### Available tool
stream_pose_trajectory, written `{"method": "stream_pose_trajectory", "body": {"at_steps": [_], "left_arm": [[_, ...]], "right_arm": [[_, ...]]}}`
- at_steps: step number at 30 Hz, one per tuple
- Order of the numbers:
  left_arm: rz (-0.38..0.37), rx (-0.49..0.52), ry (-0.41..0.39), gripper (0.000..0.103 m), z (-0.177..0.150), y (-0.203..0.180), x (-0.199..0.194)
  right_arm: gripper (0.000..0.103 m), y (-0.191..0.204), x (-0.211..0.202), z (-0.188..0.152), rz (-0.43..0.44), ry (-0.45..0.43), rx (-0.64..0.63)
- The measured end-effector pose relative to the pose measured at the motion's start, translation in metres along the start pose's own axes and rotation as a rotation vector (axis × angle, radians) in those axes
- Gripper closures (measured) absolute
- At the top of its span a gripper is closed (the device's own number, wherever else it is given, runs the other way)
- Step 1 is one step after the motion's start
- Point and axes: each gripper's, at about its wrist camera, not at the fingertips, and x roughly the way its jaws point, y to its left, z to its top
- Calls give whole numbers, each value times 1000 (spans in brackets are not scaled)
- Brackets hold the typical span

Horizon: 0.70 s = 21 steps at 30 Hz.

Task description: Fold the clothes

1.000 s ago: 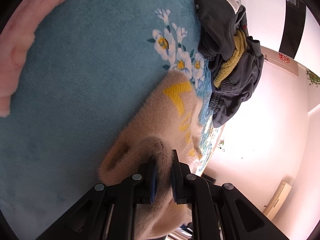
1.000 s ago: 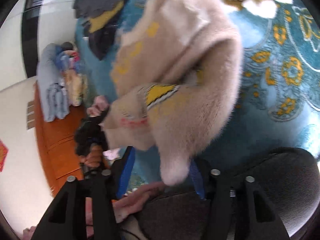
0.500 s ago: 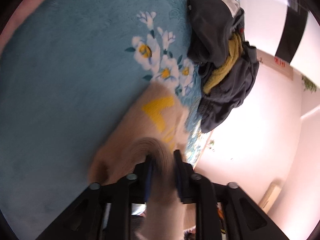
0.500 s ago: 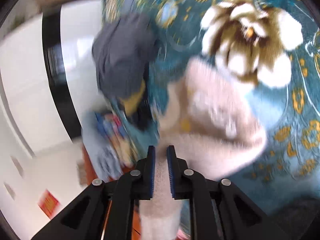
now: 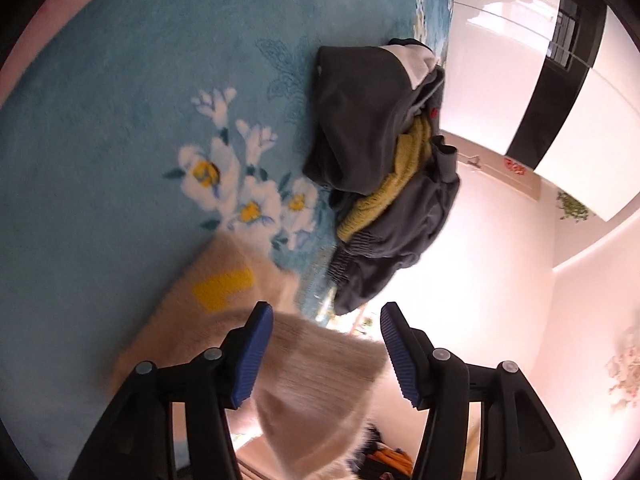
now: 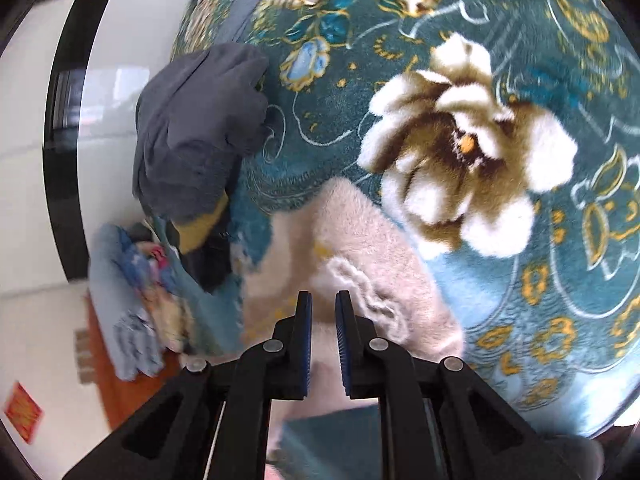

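A fuzzy beige sweater (image 5: 224,300) with yellow marks lies on the blue floral rug (image 5: 120,120). My left gripper (image 5: 326,332) is open, and a ribbed sweater edge (image 5: 320,360) hangs loose between its fingers. In the right wrist view my right gripper (image 6: 323,312) is shut on the beige sweater (image 6: 360,256), pinching its fabric between the pads just above the rug (image 6: 560,280).
A heap of dark grey clothes with a mustard piece (image 5: 380,184) lies at the rug's edge and also shows in the right wrist view (image 6: 196,128). A stack of folded blue and patterned clothes (image 6: 132,300) sits on an orange wooden surface. White walls lie beyond.
My left gripper has opened and let go of the sweater's edge. My right gripper went from open to shut on the sweater, and the sweater came down onto the rug.
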Motion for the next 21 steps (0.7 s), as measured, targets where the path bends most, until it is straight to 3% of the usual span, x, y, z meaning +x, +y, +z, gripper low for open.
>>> {"method": "stream_pose_trajectory", "body": {"at_steps": [2, 4, 6, 9, 12, 15, 21], "left_arm": [[77, 75, -29, 43, -1, -5, -5], [184, 193, -57, 43, -3, -13, -10], [288, 324, -59, 41, -10, -20, -9], [413, 480, -22, 39, -22, -25, -3], [460, 526, 14, 39, -30, -20, 6], [477, 521, 39, 39, -32, -12, 14], [482, 533, 73, 41, -37, -7, 26]], "right_arm": [[87, -1, -3, -6, -36, 18, -65], [63, -2, -5, -11, -66, 25, -121], [50, 4, -4, -14, -90, 25, -179], [48, 15, 4, -15, -133, 29, -263], [48, 26, 23, -10, -200, 34, -306], [48, 22, 35, 0, -235, 28, -270], [48, 22, 42, 5, -203, 23, -226]]}}
